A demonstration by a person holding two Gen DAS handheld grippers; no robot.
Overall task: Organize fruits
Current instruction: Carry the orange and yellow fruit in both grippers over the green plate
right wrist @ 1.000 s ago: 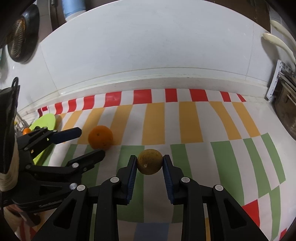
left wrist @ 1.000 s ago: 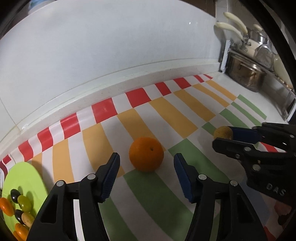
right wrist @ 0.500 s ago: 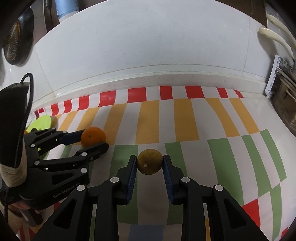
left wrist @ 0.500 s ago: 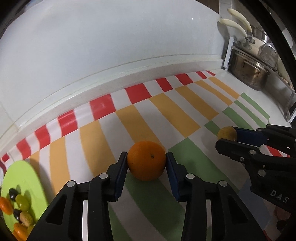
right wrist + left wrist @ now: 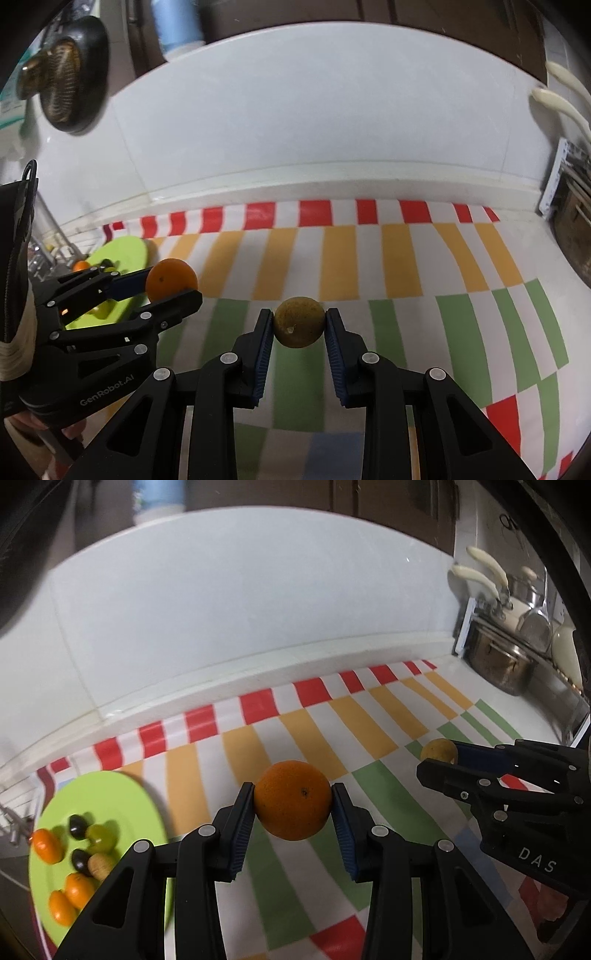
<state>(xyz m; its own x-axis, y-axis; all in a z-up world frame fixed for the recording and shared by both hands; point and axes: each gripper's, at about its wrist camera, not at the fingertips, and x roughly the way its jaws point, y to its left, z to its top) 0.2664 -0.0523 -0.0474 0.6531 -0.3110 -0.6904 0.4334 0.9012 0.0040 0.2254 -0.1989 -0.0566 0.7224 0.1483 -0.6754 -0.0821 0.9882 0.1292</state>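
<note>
An orange [image 5: 292, 799] is clamped between the blue pads of my left gripper [image 5: 293, 805], lifted above the striped cloth. In the right wrist view the same orange [image 5: 171, 279] shows at the left, held in the left gripper [image 5: 162, 286]. My right gripper [image 5: 299, 326] is shut on a small brownish-yellow round fruit [image 5: 299, 322], also off the cloth. That fruit [image 5: 439, 750] and the right gripper [image 5: 439, 757] appear at the right of the left wrist view. A lime-green plate [image 5: 110, 797] at the left holds several small fruits: little oranges, dark ones and a pale green one.
A red, orange, green and white striped cloth [image 5: 369, 738] covers the counter up to the white backsplash. Steel pots [image 5: 498, 664] with cream handles stand at the far right. A dark round strainer [image 5: 66, 88] hangs on the wall at the upper left. The plate [image 5: 122, 251] lies behind the left gripper.
My left gripper closed on the orange and lifted it off the cloth. Both grippers rose with their fruits, and the green plate came further into the left wrist view.
</note>
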